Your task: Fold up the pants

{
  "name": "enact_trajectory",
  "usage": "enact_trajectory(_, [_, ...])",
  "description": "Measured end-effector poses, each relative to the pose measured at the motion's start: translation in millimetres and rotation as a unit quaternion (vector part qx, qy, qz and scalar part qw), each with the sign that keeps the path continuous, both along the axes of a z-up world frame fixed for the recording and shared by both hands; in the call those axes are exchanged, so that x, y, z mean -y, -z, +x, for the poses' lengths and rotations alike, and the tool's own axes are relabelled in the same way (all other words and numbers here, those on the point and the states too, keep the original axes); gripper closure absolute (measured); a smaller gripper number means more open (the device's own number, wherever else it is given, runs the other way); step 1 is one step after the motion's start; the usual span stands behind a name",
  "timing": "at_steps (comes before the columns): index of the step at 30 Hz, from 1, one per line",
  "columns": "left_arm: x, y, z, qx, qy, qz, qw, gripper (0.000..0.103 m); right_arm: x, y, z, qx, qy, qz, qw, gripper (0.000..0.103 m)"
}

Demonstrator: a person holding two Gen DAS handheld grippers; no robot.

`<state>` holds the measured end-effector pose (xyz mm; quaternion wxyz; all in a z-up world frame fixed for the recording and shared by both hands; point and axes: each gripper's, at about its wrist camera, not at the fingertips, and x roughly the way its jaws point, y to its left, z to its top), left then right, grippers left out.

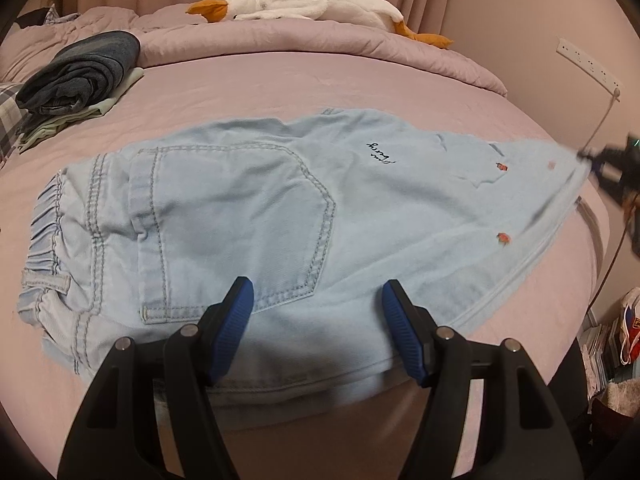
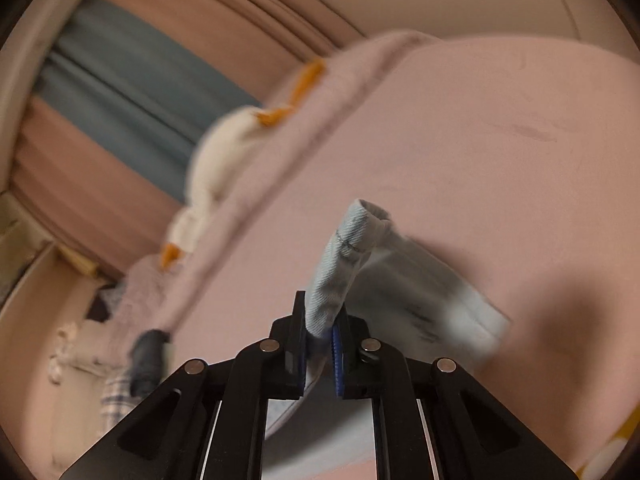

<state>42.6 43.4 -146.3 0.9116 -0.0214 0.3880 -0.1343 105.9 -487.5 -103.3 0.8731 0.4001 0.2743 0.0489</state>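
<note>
Light blue denim pants (image 1: 260, 200) lie flat on the pink bed sheet (image 1: 280, 80), elastic waistband to the left, back pocket facing up, legs stretching right. My left gripper (image 1: 318, 292) hovers open over the near edge of the seat, with nothing between its blue pads. At the far right, my right gripper (image 1: 600, 160) pinches the leg end and lifts it slightly. In the right wrist view, that gripper (image 2: 320, 320) is shut on the rolled leg hem (image 2: 344, 248), which stands up between the pads; the picture is blurred.
A stack of folded dark jeans and pale clothes (image 1: 80, 68) sits at the back left of the bed. A white plush goose (image 1: 300, 2) lies on the bunched quilt behind. A power strip (image 1: 588, 64) hangs on the right wall, with floor clutter (image 1: 616, 340) beside the bed.
</note>
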Motion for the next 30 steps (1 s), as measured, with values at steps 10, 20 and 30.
enact_trajectory(10, [2, -18, -9, -0.013, 0.01, 0.0, 0.9999, 0.036, 29, 39, 8, -0.075, 0.049, 0.008, 0.996, 0.086])
enact_trajectory(20, [65, -45, 15, -0.006, 0.091, -0.081, 0.9926, 0.036, -59, 1, 28, -0.034, -0.097, -0.225, 0.969, 0.068])
enact_trajectory(30, [62, -12, 18, -0.029, 0.09, -0.037, 0.9948, 0.039, -67, 33, 26, -0.029, -0.145, -0.357, 0.922, 0.073])
